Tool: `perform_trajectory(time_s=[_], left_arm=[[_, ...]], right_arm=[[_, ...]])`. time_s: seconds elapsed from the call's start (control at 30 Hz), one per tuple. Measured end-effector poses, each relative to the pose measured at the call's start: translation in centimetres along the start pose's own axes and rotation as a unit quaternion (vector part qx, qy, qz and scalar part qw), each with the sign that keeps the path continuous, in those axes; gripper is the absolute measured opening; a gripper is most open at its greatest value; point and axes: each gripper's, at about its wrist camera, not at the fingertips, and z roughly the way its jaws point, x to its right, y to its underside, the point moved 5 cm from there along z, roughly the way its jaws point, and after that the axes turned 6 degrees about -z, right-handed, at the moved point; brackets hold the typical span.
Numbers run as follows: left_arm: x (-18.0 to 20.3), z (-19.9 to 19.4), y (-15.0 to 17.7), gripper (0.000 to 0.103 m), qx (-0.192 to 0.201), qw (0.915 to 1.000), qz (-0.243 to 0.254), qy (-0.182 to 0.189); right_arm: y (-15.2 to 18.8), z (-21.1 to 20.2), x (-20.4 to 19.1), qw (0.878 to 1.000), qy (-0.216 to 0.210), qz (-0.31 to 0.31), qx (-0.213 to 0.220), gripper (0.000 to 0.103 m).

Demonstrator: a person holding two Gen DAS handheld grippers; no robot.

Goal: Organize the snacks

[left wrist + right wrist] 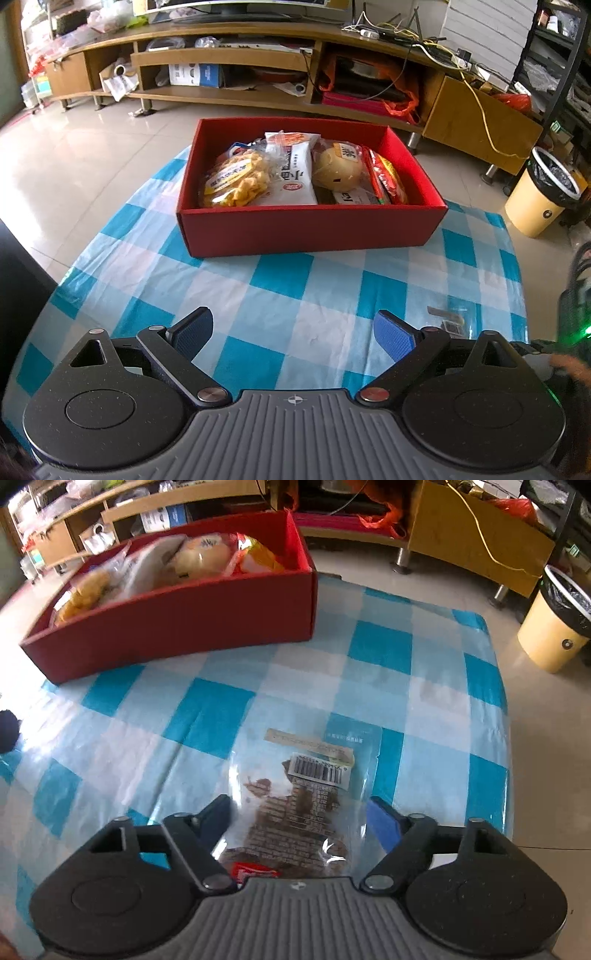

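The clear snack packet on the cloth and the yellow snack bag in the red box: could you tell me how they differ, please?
The clear snack packet lies flat on the checked cloth, between the right gripper's fingers; the yellow snack bag already sits in the red box. The packet holds dark brown pieces, the bag puffy yellow ones. Both are see-through.

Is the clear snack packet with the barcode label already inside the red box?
No: in the right wrist view the clear snack packet lies on the checked tablecloth, apart from the red box.
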Motion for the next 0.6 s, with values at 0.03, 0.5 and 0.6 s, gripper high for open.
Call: perform_trajectory(time_s=[0.03, 0.5, 0.6], left_arm=[[0.2, -0.1, 0.0, 0.097, 0.001, 1.0, 0.003, 0.001], [0.4, 0.3, -0.5, 0.097, -0.002, 0.9999, -0.002, 0.011], [0.4, 0.3, -0.4, 0.097, -0.002, 0.9999, 0.003, 0.01]], right_arm=[[-0.4, -0.4, 0.1, 1.0, -0.018, 0.009, 0.007, 0.052], [0.1, 1.6, 1.5, 0.999, -0.016, 0.009, -0.042, 0.086], [0.3, 2.4, 0.5, 0.999, 0.006, -0.036, -0.028, 0.095]])
